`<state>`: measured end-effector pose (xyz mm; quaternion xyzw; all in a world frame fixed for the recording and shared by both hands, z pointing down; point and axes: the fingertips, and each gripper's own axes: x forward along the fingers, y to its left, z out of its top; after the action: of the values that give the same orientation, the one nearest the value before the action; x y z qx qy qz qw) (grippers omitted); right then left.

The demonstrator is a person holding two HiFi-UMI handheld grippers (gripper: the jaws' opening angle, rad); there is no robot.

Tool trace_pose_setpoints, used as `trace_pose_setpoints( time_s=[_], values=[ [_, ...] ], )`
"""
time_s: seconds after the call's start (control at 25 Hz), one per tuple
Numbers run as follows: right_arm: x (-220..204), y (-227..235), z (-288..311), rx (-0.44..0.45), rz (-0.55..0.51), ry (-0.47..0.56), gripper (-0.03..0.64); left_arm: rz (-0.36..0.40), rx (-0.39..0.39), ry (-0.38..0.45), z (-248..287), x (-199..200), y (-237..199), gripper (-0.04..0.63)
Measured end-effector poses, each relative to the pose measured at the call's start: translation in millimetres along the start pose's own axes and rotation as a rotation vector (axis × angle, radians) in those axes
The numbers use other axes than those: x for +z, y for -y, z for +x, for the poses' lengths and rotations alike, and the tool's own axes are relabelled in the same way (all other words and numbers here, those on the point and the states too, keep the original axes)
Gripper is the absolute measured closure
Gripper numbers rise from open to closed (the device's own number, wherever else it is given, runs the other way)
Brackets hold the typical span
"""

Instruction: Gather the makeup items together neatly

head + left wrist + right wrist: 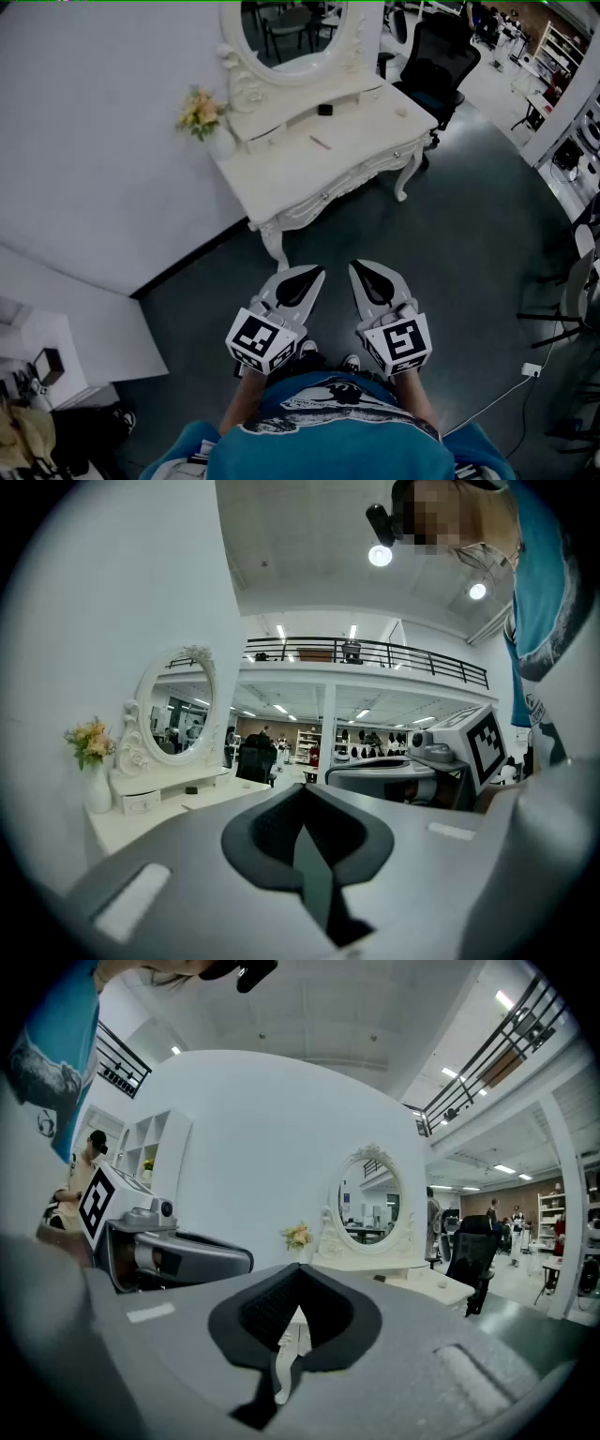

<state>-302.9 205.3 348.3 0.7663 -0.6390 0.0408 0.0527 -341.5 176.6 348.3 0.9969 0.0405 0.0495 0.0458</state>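
the left tongs [315, 273] and the right tongs [357, 266] are held side by side low in the head view, above the dark floor [450, 244] and well apart from the white dressing table [281, 183]. both are pointed toward that table. in the left gripper view the 2 jaws of the left tongs [302, 791] are seen pressed together at the tips, with nothing held between them. in the right gripper view the jaws of the right tongs [298, 1269] are likewise closed and empty, and only a thin slit is left below the tips.

the makeup items are found on the table top, spread out and touched by neither tool. a small black item [325, 110] is set near the foot of the oval mirror [295, 28]. a slim pink item [321, 142] is laid flat on the main surface, nearer the front edge. a small pale item [401, 112] is placed toward the right end; what it is cannot be told. the 3 are kept well apart from one another. a white vase of flowers [202, 114] is stood at the table's left corner, against the white wall [94, 141]. a black office chair [439, 58] is parked just beyond the right end.
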Motion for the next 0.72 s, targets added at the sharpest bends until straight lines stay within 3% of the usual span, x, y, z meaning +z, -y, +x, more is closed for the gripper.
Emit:
trace_pose_setpoints(
  time_s=[0.2,0.4,0.56,0.64,0.72],
  values=[
    [-0.7,2.3,-0.5,-0.020,-0.058,-0.003,0.614,-0.005,0.004,-0.017,2.3,-3.5,1.6,0.581],
    [1.4,1.6,8.4,-0.009,0.032,0.027,0.612,-0.007,0.024,-0.031,-3.2,-6.8,-7.4,0.581],
    [-7.7,-3.0,20.8,-0.007,-0.001,-0.007,0.611,-0.011,0.035,-0.038,-13.2,-11.6,-18.1,0.581],
    [-12.8,-8.4,27.9,0.008,0.015,-0.025,0.547,-0.015,0.038,-0.043,-19.6,-14.3,-25.8,0.581],
    [-15.1,-13.1,32.8,0.014,0.051,-0.025,0.528,-0.014,0.038,-0.050,-25.7,-16.9,-33.5,0.581]
  ],
)
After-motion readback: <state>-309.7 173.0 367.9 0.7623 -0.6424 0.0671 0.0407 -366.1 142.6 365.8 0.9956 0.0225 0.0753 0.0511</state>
